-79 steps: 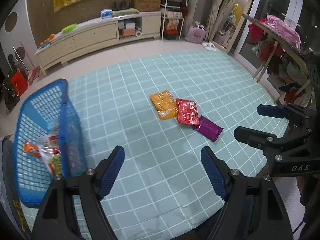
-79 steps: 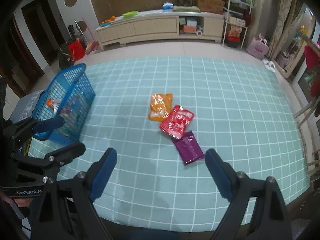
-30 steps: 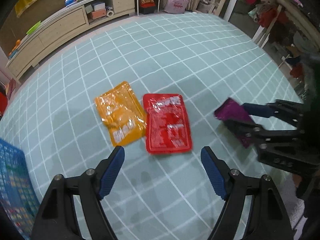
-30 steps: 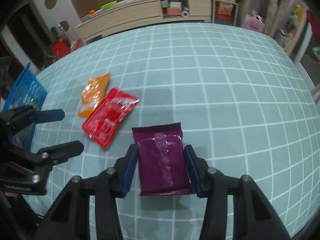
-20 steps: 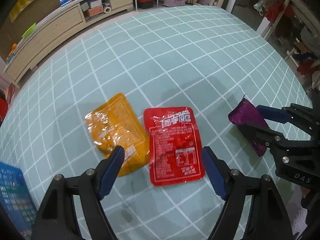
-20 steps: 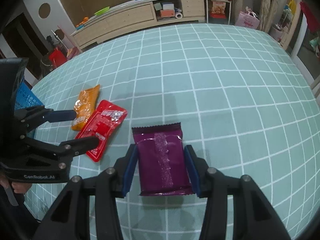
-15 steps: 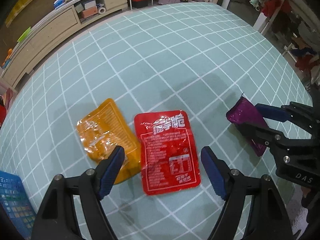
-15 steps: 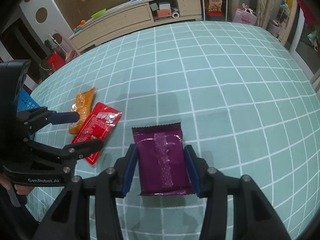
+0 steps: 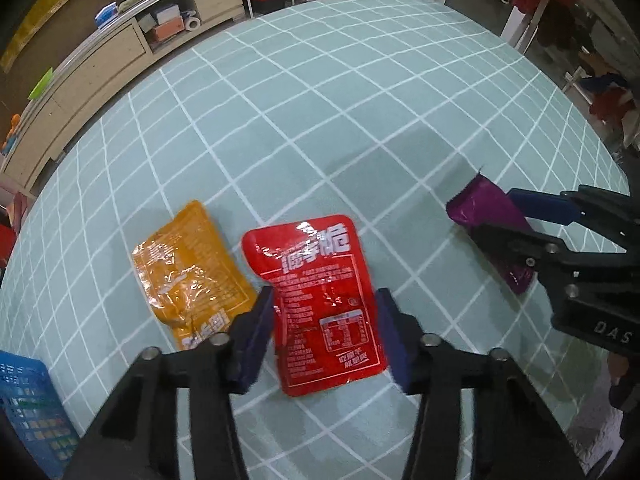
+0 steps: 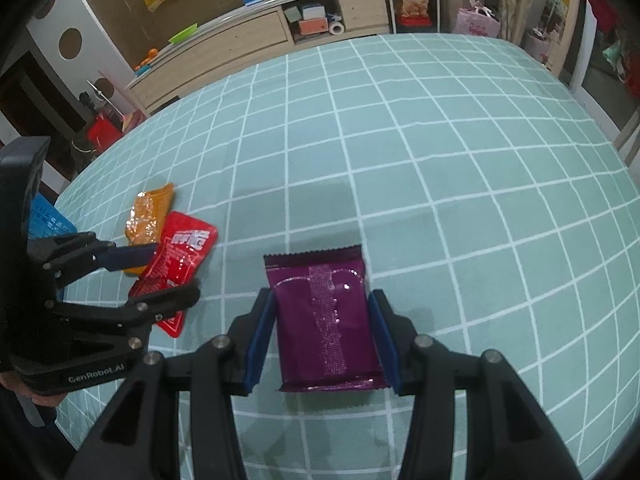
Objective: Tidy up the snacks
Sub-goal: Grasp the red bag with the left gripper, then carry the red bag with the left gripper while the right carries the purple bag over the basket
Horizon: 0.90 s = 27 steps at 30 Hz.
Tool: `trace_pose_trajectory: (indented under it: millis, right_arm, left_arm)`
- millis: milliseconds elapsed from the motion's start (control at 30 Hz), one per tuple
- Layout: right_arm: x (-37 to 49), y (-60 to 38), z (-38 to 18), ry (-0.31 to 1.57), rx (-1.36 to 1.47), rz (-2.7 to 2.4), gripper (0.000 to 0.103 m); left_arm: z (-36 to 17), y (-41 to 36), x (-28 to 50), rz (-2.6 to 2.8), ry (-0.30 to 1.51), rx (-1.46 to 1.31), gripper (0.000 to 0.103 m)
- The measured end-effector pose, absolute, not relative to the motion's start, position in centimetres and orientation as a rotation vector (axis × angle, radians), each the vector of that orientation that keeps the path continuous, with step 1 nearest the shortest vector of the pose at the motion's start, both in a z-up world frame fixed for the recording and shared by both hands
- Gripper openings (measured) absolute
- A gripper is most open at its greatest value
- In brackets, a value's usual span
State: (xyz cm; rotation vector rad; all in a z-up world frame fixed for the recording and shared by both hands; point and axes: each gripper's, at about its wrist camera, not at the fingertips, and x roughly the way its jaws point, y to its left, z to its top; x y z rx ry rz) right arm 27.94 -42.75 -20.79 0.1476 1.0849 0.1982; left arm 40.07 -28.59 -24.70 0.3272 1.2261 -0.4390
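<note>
A: Left claw [image 9: 324, 332] status?

B: Pointing steeply down over the table [image 9: 360, 112], jaws closing. Red pack [image 9: 320, 300] lies flat between the pads, lower half inside the gap, top half sticking out past the tips. Left pad sits at the pack's left edge, right pad at its right edge; can't tell if they're pressing yet.

A: Pack off the table?

B: No, flat on the checked cloth. Orange pack [image 9: 192, 272] is just beside it on the left, their edges touching or nearly so. The left pad overlaps the orange pack's lower right corner in the left view.

A: Right claw [image 10: 322, 334]?

B: Clamped on the purple pack [image 10: 328, 316]. Both blue pads are against its long sides, crimped top edge pointing away from the camera. In the left view the pack [image 9: 492, 220] sits tilted in that claw [image 9: 516, 232], one end raised off the cloth.

A: How far apart are the two claws?

B: Near each other. In the right view the left claw [image 10: 168, 272] is at the left edge, straddling the red pack [image 10: 176, 264], with the orange pack [image 10: 148, 212] behind it.

A: Basket?

B: Blue basket [image 9: 28, 404], only a corner visible at the lower left of the left view, well apart from the red pack.
</note>
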Motion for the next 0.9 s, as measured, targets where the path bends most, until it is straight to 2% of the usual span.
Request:
trace_pose_trajectory:
  millis: [167,433,900]
  right_arm:
    - [27.8,-42.3,-20.8,1.089,0.153,0.213,0.052]
    - [27.8,-41.5,-20.0,1.089,0.144,0.220,0.052]
    - [25.9,-37.2,-14.1,1.034,0.080,0.229,0.052]
  left_arm:
    - [-24.8,-28.8,39.5,-0.411,1.212,0.312,0.038]
    - [-23.3,-27.2,38.3,-0.419,1.198,0.246,0.038]
    - [-15.8,-22.6,33.4,-0.413,1.082,0.168,0.038]
